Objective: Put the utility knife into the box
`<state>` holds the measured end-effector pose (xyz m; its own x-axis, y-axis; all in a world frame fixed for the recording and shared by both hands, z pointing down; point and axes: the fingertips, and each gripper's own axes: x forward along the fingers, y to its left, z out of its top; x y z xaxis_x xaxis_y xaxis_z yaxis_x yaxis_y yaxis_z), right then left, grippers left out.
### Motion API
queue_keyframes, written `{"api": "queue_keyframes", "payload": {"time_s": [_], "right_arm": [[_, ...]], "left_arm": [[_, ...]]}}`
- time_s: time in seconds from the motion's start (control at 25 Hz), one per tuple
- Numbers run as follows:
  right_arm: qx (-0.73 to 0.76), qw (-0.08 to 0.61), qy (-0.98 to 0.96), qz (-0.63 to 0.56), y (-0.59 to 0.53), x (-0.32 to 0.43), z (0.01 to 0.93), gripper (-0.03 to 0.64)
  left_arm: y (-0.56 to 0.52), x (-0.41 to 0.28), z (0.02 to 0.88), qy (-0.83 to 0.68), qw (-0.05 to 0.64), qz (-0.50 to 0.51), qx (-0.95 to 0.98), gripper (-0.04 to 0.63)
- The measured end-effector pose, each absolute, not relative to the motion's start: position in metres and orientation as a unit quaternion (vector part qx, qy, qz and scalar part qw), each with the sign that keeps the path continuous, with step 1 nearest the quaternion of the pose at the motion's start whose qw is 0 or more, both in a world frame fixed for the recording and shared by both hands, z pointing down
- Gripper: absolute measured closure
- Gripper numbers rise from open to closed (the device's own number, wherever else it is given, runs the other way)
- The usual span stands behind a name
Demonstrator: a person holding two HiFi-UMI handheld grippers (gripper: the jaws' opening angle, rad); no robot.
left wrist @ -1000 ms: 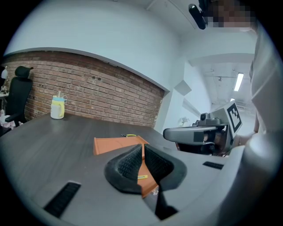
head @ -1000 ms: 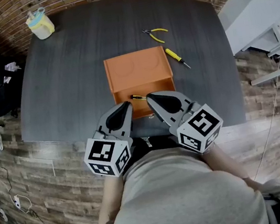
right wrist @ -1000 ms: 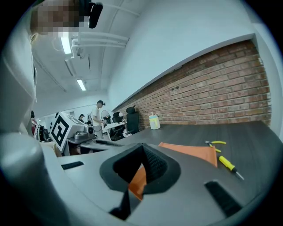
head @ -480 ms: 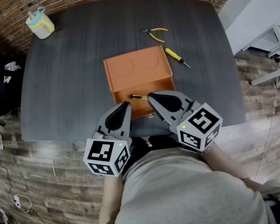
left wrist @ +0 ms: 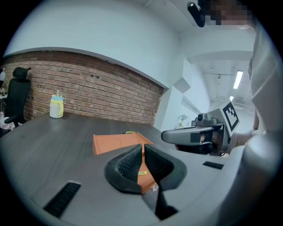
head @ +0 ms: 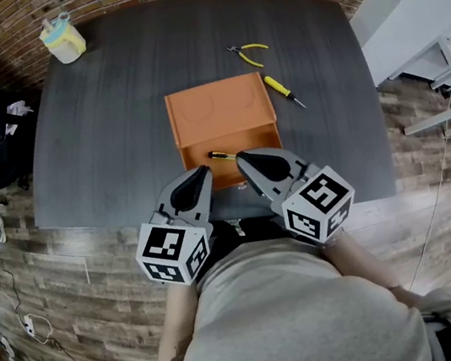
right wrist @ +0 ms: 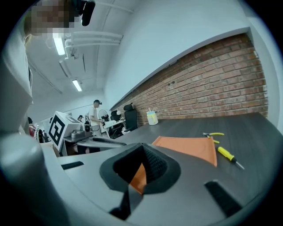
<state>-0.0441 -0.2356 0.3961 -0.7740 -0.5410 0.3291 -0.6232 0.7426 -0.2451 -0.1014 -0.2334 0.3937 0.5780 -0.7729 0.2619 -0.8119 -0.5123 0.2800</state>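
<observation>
An orange box [head: 193,150] lies open on the dark table [head: 107,135], its lid [head: 218,108] folded back flat. The utility knife [head: 222,156], black and yellow, rests inside the box's tray near the back wall. The same yellow knife [left wrist: 141,173] shows just past the jaws in the left gripper view. My left gripper [head: 204,170] hovers at the tray's front left, shut and empty. Beside it at the front right, my right gripper [head: 242,160] is also shut with nothing in it. In the right gripper view the orange box [right wrist: 190,148] shows beyond the closed right gripper [right wrist: 142,152].
Yellow-handled pliers [head: 249,53] and a yellow screwdriver [head: 283,91] lie behind and right of the box. A yellow-and-blue cup [head: 63,40] stands at the far left corner. The table's front edge [head: 130,221] runs just under the grippers. An office chair [left wrist: 17,95] stands at the left.
</observation>
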Motion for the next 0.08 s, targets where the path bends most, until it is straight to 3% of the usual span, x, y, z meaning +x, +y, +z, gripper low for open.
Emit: {"api": "queue_keyframes", "payload": {"time_s": [0.08], "right_arm": [[0.313,0.120,-0.926,0.172,-0.2358,-0.0432,0.3971,0.609]], "left_arm": [[-0.2328,-0.1000,0.3953,-0.453,0.194,0.052,0.868,0.563]]}}
